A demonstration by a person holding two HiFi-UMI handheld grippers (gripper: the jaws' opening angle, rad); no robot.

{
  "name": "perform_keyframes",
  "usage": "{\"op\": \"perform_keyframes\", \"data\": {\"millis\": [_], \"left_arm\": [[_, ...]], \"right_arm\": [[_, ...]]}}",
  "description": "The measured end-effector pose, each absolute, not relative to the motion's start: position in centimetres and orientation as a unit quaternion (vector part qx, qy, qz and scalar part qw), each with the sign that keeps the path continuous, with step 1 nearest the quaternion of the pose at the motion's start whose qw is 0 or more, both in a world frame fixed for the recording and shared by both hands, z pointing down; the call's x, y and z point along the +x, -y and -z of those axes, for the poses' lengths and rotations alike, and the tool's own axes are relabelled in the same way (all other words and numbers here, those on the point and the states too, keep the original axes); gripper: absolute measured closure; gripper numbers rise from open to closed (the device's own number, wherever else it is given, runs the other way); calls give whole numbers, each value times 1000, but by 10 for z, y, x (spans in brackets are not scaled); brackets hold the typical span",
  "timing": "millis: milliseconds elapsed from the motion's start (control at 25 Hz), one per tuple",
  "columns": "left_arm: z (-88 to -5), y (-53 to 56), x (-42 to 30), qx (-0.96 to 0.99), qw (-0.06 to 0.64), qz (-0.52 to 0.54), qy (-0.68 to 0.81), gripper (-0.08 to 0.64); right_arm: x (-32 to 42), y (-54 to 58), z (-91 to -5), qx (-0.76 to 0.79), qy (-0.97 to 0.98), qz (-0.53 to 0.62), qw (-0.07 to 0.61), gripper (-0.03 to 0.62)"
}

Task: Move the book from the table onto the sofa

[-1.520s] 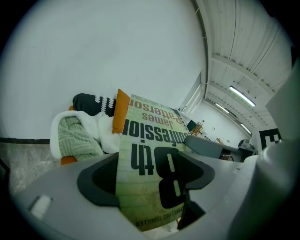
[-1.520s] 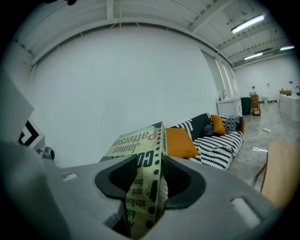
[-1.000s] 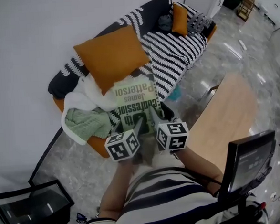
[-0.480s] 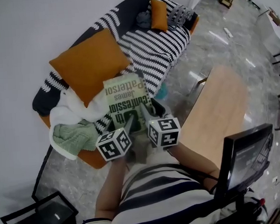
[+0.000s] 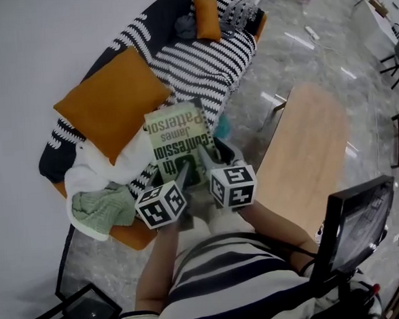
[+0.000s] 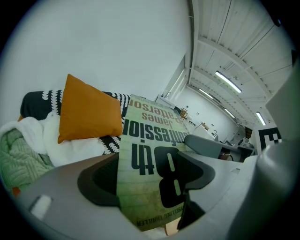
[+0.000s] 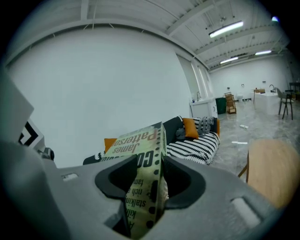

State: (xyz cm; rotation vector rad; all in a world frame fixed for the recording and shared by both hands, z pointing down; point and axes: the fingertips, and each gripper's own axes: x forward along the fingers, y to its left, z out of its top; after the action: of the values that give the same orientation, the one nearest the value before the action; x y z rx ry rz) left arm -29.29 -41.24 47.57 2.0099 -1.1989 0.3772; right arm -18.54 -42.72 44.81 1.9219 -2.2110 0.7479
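Carried clear of the table (image 5: 308, 148), the book (image 5: 178, 144) hangs in the air over the near end of the sofa (image 5: 230, 58), above the striped cover just beside the white blanket (image 5: 94, 166). The left gripper (image 5: 182, 179) and the right gripper (image 5: 210, 163) are both clamped on the book's near short end, with neither pair of jaws free.

Both grips sit at one end, so the far end hangs unsupported. To set it down well, I judge I should lower both hands evenly and let the far end touch the seat first. I would then lay the rest flat before letting either pair of jaws go. The flat striped seat looks a safer landing than the orange cushion (image 5: 110, 104) or the heaped blanket, where the book could slide or tip.

The cover faces up towards me. The book's long axis runs from the grippers straight away towards the sofa's back and the wall. Its lettering reads upside down from my side, with the author's name at the far end.
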Motion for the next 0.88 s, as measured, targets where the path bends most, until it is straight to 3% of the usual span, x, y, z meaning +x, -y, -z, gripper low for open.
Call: {"op": "perform_keyframes", "data": {"millis": [880], "left_arm": [[-475, 509, -271, 819, 370, -185, 399, 181]], "right_arm": [[-163, 507, -448, 688, 675, -260, 50, 422]]}}
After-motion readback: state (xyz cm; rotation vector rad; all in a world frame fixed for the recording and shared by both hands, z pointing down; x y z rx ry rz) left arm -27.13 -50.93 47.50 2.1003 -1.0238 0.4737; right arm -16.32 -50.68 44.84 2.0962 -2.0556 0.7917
